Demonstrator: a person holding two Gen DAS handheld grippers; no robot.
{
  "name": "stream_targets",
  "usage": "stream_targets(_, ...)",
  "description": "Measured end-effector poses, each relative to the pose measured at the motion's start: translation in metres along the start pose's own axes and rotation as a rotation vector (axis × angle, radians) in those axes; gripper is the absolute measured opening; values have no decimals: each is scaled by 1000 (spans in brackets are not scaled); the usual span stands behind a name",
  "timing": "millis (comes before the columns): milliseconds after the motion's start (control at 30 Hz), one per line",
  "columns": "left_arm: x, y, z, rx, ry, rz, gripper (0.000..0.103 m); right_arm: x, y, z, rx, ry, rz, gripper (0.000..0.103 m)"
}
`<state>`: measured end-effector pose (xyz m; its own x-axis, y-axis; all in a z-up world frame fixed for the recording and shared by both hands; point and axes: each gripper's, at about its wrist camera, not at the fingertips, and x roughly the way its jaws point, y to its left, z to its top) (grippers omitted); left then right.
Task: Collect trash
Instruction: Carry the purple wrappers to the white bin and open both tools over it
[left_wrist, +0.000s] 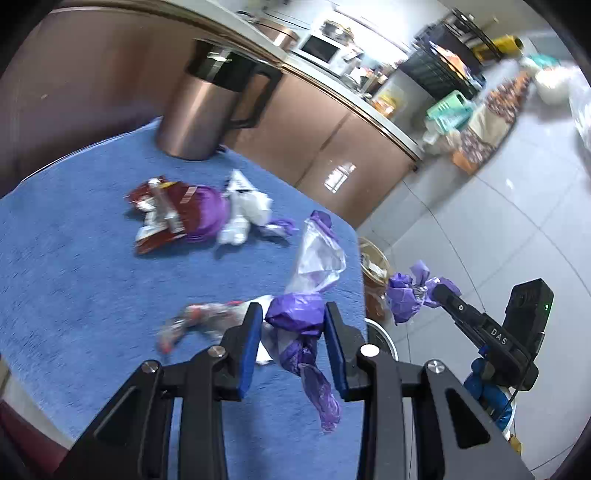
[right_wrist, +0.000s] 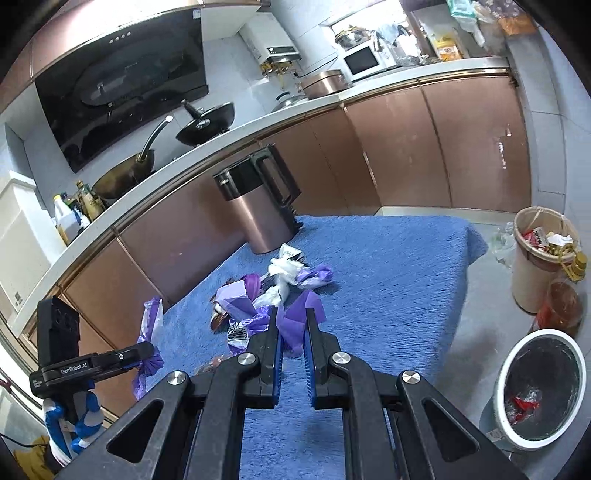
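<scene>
left gripper (left_wrist: 291, 319) clamps a crumpled purple bag (left_wrist: 295, 317) over fuzzy blue cloth (left_wrist: 74, 258); right gripper (right_wrist: 292, 325) pinches purple film (right_wrist: 295, 314). round white bin (right_wrist: 541, 387) at four o'clock.

- Copper-brown cabinets (right_wrist: 436, 147) stand under a long white counter (right_wrist: 236, 133).
- A black range hood (right_wrist: 122, 92) hangs on the wall.
- The floor (left_wrist: 480, 221) has pale grey tiles.
- A white microwave (right_wrist: 364, 61) stands on the counter.
</scene>
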<state>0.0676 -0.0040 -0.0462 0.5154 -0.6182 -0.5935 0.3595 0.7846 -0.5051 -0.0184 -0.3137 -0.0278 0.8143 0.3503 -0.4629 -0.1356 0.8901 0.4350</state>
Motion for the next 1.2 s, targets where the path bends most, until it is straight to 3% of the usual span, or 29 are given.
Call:
stream_targets(167,40,-52,7,95,71,-33,32,-28,-35,-2,44,-40,-99,10)
stream_targets(467,147,-168,0,273,240,-113,32,-85,-120,-15,96,-87,-470,10)
stream_targets(667,220,-232,-11,329,339,-169,33,-95,-165,-26,122,-68,-649,10)
stream_targets(967,318,-289,-23,328,447,-205,34,-93,-222,-39,176,-25,-786,12)
stream_targets(1033,333,-296,-26,331,460,-201,38,-90,-233,-41,192,-12,-818,12)
stream_targets(1133,348,-301,-29,313,481,-215,52,-90,-243,-45,194,-1,-856,22)
stream_targets(1200,350,-304,-32,315,492,-224,52,-90,-244,-48,194,0,-870,33)
